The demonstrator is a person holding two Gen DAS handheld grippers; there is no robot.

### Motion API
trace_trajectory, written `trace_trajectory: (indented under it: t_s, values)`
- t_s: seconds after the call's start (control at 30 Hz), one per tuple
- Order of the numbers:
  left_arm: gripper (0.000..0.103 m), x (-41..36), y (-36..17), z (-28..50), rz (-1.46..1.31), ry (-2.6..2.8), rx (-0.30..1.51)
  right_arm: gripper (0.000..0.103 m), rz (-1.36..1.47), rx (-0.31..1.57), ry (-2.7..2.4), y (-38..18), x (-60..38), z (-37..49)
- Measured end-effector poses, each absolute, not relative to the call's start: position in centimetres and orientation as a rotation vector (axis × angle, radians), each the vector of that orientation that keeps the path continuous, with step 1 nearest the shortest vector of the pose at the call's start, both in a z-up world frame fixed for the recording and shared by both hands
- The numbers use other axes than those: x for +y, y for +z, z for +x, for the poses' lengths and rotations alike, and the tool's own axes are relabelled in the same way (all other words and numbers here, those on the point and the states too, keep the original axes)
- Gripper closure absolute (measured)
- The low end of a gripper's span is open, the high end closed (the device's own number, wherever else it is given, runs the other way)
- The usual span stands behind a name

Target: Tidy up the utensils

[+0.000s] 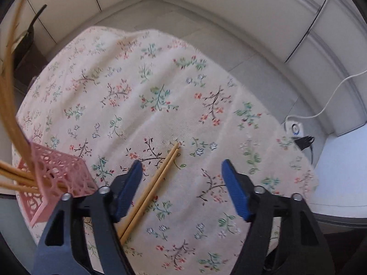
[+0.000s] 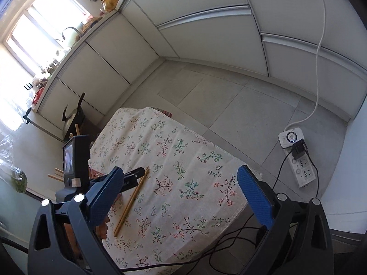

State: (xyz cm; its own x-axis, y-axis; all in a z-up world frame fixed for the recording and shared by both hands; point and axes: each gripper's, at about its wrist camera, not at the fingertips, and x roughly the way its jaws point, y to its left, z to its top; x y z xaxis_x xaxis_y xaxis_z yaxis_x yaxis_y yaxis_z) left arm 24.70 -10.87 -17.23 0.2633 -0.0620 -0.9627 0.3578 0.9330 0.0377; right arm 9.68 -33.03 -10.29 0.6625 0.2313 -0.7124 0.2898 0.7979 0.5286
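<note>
1. While the left tongs [image 1: 183, 176] point steeply down over the tabletop [image 1: 128, 73], we see their two blue pads spread apart, and they pinch nothing.
2. We see a pair of wooden chopsticks [image 1: 158, 178] lying flat on the flowered cloth [image 1: 160, 96]. The two sticks lie side by side and touch each other; their thin tips point away from the camera.
3. The pair lies between the two pads of the left tongs but much nearer to the left pad [image 1: 129, 188]. The lower part of the sticks passes behind that finger, so we cannot tell if the pad touches them.
4. At the left edge of the left wrist view stands a pink holder [image 1: 59, 176] with an openwork wall. It already has several chopsticks [image 1: 11, 105] in it, which lean out toward the camera.
5. The right tongs [image 2: 181, 197] are also spread wide and empty. They hang over the near part of the same cloth.
6. In the right wrist view we find the same pair of chopsticks [image 2: 132, 200] on the cloth, just right of the left blue pad. The left tool is seen behind that pad, with its finger tip near the far end of the sticks.
7. On the floor to the right lies a white power strip [image 2: 296, 155] with a black plug in it.
</note>
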Motion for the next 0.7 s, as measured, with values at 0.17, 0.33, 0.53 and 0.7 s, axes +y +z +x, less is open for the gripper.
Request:
trace_trajectory:
  t_s: [0.17,0.33,0.53,0.7]
  values:
    - [0.054,-9.6,-18.9,26.2,0.284,-0.226,1.315,0.007,0.709,0.933,-0.004,-11.7,-33.6,10.5]
    - [0.059,-8.8,-19.0,26.6,0.291,-0.206,1.316,0.007,0.709,0.948,0.018,-11.9,-33.4,10.6]
    - [0.071,-9.0,-19.8,26.8,0.354,-0.180,1.316,0.007,0.723,0.964,0.021,-12.1,-33.4,10.7]
    - [0.080,-9.0,-20.1,27.1,0.378,-0.177,1.315,0.007,0.716,0.970,0.018,-12.2,-33.2,10.7]
